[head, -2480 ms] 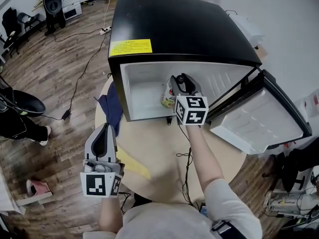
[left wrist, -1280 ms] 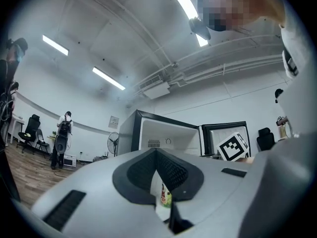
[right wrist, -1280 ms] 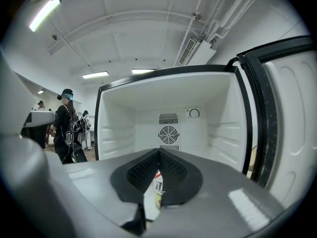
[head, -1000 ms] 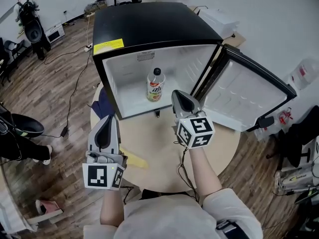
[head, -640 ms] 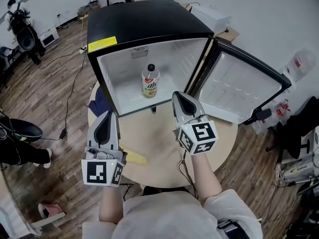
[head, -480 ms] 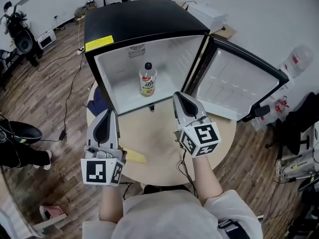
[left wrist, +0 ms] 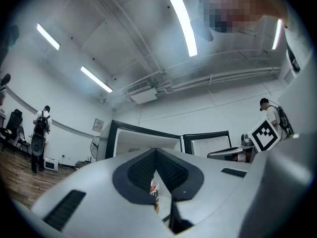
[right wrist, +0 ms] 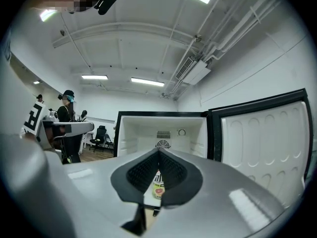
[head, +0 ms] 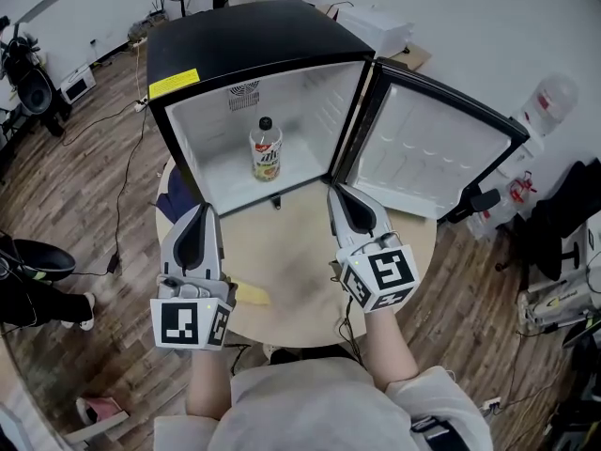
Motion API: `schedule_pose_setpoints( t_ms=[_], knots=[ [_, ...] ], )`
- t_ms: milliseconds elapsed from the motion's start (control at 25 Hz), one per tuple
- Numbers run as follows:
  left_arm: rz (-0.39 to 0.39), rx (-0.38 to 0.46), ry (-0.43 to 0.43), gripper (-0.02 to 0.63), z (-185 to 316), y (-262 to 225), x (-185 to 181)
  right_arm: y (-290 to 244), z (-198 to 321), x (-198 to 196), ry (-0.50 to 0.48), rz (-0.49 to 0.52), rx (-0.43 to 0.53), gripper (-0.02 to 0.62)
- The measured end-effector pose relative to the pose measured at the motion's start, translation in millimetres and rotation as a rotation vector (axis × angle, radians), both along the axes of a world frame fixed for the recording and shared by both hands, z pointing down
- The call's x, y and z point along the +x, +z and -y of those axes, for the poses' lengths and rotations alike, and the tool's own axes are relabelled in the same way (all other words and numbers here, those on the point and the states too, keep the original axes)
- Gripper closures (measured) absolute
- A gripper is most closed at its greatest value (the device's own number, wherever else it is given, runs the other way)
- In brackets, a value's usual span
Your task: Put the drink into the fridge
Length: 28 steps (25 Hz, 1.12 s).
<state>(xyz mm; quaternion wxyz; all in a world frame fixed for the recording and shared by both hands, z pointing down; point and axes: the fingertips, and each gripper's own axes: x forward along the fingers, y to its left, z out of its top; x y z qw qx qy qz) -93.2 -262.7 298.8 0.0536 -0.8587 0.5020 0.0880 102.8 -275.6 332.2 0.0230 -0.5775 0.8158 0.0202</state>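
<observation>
One drink bottle (head: pixel 267 148) stands upright, cap up, on the floor of the open fridge (head: pixel 254 45). The left gripper (head: pixel 200 212) and right gripper (head: pixel 336 194) hover over the round table (head: pixel 291 252), jaws pressed together on nothing, apart from the bottle.

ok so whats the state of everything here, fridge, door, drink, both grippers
fridge: open, with one bottle inside
fridge door: swung wide open
drink bottle: upright inside the fridge, cap on, not held by either gripper
left gripper: jaws together, empty, above the table
right gripper: jaws together, empty, in front of the fridge opening
</observation>
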Motion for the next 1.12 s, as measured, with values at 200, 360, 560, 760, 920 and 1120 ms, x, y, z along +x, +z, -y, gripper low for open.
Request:
schedule_pose_setpoints(
  t_ms=[200,360,560,760,920,1120],
  knots=[
    [0.002,0.006,0.019,0.598,-6.1,-1.2,4.8,-0.1,-17.6,0.6,0.008,-0.002,0.013,0.584],
    [0.005,0.005,0.027,0.598,-11.7,-0.6,6.6,3.4,-29.9,1.3,0.017,0.01,0.018,0.584],
    [0.006,0.007,0.033,0.598,-16.5,0.9,6.7,4.2,-39.7,0.8,0.027,0.013,0.029,0.584],
    [-0.001,0.005,0.044,0.598,-21.2,2.1,8.9,-0.5,-48.7,0.1,0.035,0.003,0.045,0.584],
    [-0.005,0.003,0.057,0.598,-25.4,3.3,11.5,-1.3,-54.4,2.0,0.039,0.028,0.04,0.584],
    [-0.018,-0.001,0.065,0.598,-28.5,3.6,11.1,-2.2,-59.2,1.3,0.037,0.035,0.036,0.584]
  ],
)
